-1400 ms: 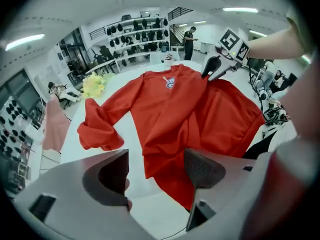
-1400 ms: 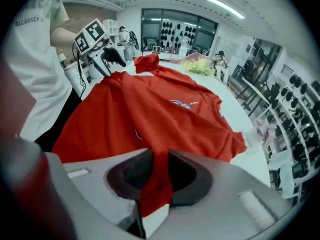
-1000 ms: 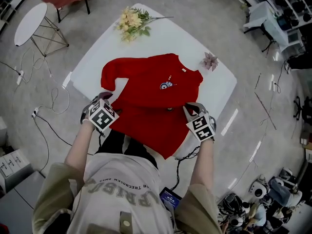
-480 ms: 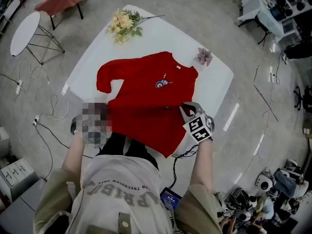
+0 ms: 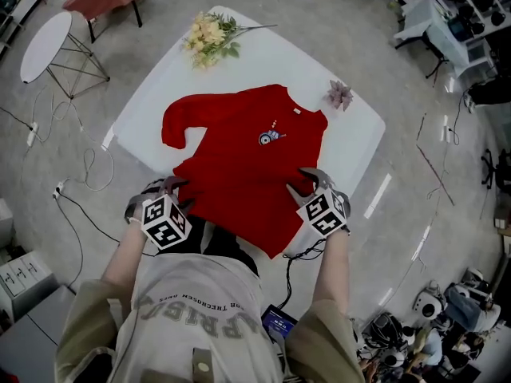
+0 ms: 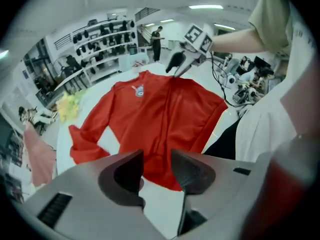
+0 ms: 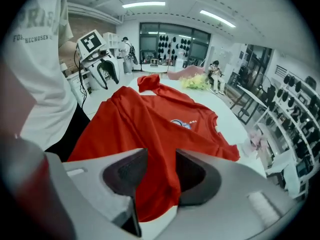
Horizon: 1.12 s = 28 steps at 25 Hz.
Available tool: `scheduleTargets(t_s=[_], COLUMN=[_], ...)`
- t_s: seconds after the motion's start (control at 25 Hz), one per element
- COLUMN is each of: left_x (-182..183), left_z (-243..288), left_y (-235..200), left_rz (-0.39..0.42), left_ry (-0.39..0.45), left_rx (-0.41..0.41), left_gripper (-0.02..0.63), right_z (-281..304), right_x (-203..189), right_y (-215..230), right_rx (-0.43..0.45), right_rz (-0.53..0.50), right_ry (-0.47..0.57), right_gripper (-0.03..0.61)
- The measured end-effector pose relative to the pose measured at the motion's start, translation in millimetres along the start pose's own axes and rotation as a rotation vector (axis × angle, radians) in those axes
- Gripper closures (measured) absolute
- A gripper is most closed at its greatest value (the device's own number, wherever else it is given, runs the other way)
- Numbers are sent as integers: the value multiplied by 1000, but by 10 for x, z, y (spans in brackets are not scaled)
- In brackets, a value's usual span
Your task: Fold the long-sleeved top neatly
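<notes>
Red long-sleeved top [image 5: 239,166] lies front up on white table [image 5: 359,138]. Collar [image 5: 297,112] at 1 o'clock. Hem at 6 o'clock, corner hanging over table edge. Small chest emblem [image 5: 271,137]. Sleeve [image 5: 177,122] bent at 10 o'clock. Body creased lengthwise.

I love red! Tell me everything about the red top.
The red top lies face up on the white table, soft, wrinkled, a small picture on its chest. One long sleeve bends sideways; its hem overhangs the near edge. The left hand-held gripper and right hand-held gripper are opening; cloth lies between the right one's jaws.
</notes>
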<state>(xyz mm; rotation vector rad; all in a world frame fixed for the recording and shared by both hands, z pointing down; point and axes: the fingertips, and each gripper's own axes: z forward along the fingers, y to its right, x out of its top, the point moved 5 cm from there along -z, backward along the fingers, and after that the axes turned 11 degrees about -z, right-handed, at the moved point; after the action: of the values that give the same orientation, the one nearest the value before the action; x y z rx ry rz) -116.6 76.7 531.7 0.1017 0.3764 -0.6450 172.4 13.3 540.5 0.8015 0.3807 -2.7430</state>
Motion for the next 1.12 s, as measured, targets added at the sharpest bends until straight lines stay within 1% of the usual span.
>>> scheduleTargets(t_s=[0.04, 0.12, 0.16, 0.2, 0.24, 0.28, 0.36, 0.44, 0.52, 0.6, 0.68, 0.76, 0.84, 0.92, 0.96, 1.0, 1.04, 1.08, 1.12], left_x=[48, 51, 30, 11, -2, -13, -42, -105, -192, -268, -317, -352, -410, -512, -553, -566, -530, -442, -314], left_z=[126, 379, 469, 513, 508, 461, 300, 175, 159, 199, 248, 309, 377, 412, 383, 313, 211, 102, 18], left_y=[84, 160, 165, 167, 176, 192, 222, 246, 286, 350, 420, 473, 497, 483, 465, 443, 412, 371, 324], left_rz=[42, 103, 123, 139, 146, 143, 131, 149, 167, 171, 176, 167, 149, 139, 127, 103, 64, 14, -37], left_ry=[-20, -95, -135, -163, -174, -166, -117, -79, -82, -103, -122, -137, -167, -195, -194, -175, -134, -73, -11], left_rx=[4, 35, 55, 70, 74, 68, 64, 86, 81, 55, 33, 9, -11, -3, 13, 32, 51, 64, 64], left_gripper=[446, 481, 506, 549, 578, 585, 589, 591, 591, 591, 591, 591, 594, 594, 594, 593, 591, 588, 556], right_z=[40, 123, 143, 147, 144, 141, 144, 187, 303, 466, 602, 665, 679, 685, 682, 662, 619, 551, 468], right_x=[38, 83, 85, 75, 58, 36, -12, -62, -115, -168, -223, -289, -365, -425, -429, -406, -357, -288, -211], right_y=[-30, -75, -68, -44, -6, 46, 199, 404, 603, 740, 819, 886, 977, 1042, 1048, 1042, 1031, 1013, 973], right_rx=[25, 69, 76, 76, 72, 64, 34, -19, -52, -37, -1, 24, 24, 21, 24, 24, 18, 10, 10], right_rz=[-18, -39, -42, -38, -30, -15, 34, 88, 130, 155, 152, 133, 130, 160, 169, 162, 143, 123, 105], right_ry=[-4, -14, -17, -18, -17, -13, 1, 12, 6, -24, -83, -131, -140, -130, -124, -115, -97, -68, -32], right_gripper=[416, 417, 417, 417, 417, 417, 417, 417, 417, 417, 417, 417, 417, 417, 417, 417, 417, 416, 416])
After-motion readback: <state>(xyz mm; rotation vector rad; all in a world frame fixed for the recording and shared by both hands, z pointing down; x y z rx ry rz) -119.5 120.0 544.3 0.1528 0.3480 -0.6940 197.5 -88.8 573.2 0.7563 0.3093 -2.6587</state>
